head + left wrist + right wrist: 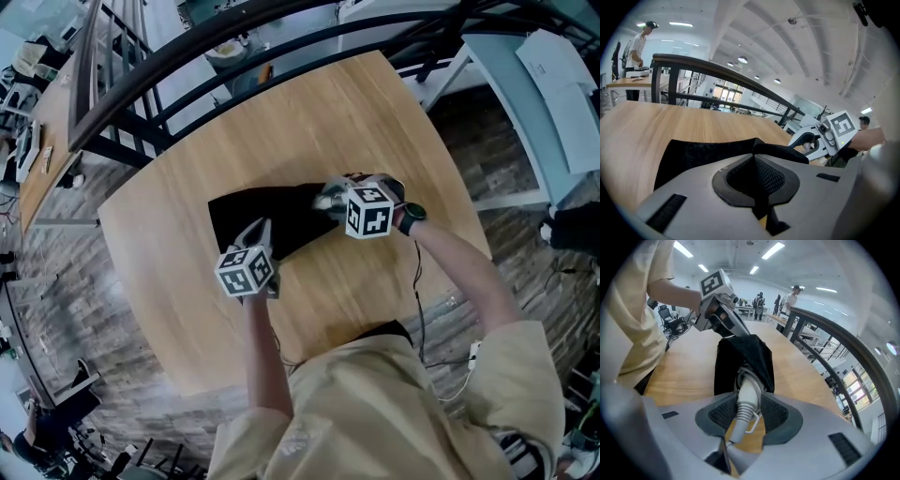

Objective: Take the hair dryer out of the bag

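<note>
Left side: your left gripper [258, 230] sits at the near-left corner of the black bag [267, 214], its marker cube toward you. In the left gripper view the jaws are pressed together [753, 158] with a fold of the bag's fabric [701, 150] pinched between the pads, lifting that edge slightly off the wooden table [309, 112]. Middle: the bag lies flat across the tabletop, long axis running left to right, and the dark railing [141, 56] stands beyond the far edge. Right side: your right gripper [330, 199] is at the bag's right end, with a watch [410, 217] on the wrist behind it. In the right gripper view the jaws stand fairly wide [748, 409] and clamp the white handle of the hair dryer [750, 389], pads touching it on both sides. The ribbed cord sleeve and a small hanging loop point back toward the camera. The handle pokes out of the bag's mouth [745, 355]; the dryer's body is under the black fabric and cannot be made out. Your left gripper [717, 310] shows at the bag's far end in that view.
</note>
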Tool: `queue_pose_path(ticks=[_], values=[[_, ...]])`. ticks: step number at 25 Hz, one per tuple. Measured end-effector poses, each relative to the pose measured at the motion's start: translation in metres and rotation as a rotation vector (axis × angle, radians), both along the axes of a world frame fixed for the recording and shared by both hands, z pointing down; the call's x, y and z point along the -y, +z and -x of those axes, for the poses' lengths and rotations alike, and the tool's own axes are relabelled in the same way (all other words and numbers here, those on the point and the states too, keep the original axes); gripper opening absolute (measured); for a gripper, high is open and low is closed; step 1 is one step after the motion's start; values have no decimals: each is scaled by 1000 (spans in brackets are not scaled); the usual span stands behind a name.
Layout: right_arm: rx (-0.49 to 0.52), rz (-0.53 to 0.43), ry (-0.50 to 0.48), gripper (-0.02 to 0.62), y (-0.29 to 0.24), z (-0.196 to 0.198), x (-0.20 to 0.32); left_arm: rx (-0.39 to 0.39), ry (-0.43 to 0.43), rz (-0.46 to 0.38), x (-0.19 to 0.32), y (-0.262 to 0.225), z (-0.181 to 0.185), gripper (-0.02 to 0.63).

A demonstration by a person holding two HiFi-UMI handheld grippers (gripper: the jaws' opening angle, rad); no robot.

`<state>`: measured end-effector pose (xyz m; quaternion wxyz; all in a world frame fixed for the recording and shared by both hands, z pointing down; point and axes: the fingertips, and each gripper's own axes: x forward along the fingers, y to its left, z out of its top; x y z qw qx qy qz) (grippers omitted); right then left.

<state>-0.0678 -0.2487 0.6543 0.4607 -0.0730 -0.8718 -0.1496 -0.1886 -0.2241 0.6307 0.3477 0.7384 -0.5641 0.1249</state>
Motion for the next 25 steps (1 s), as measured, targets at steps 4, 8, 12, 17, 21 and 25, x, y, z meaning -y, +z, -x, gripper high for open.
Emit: queue_pose_path(ticks=[4, 8, 12, 17, 21, 25], values=[[-46, -71, -39, 160, -17, -23, -4, -9, -1, -2, 1, -1, -4, 18], [-96, -106, -51, 160, -25, -53, -9, -9, 26, 1, 2, 2, -17, 18], [-110, -128, -29, 158, -36, -83, -12, -6, 28, 10, 3, 7, -25, 18], [-97, -144, 41, 158, -54, -111, -8, -14, 26, 16, 7, 9, -28, 18], [-65, -146, 126, 156, -66, -131, -1, -12, 21, 18, 8, 10, -29, 18], [-26, -139, 228, 156, -73, -148, 6, 24, 30, 11, 8, 12, -34, 18]])
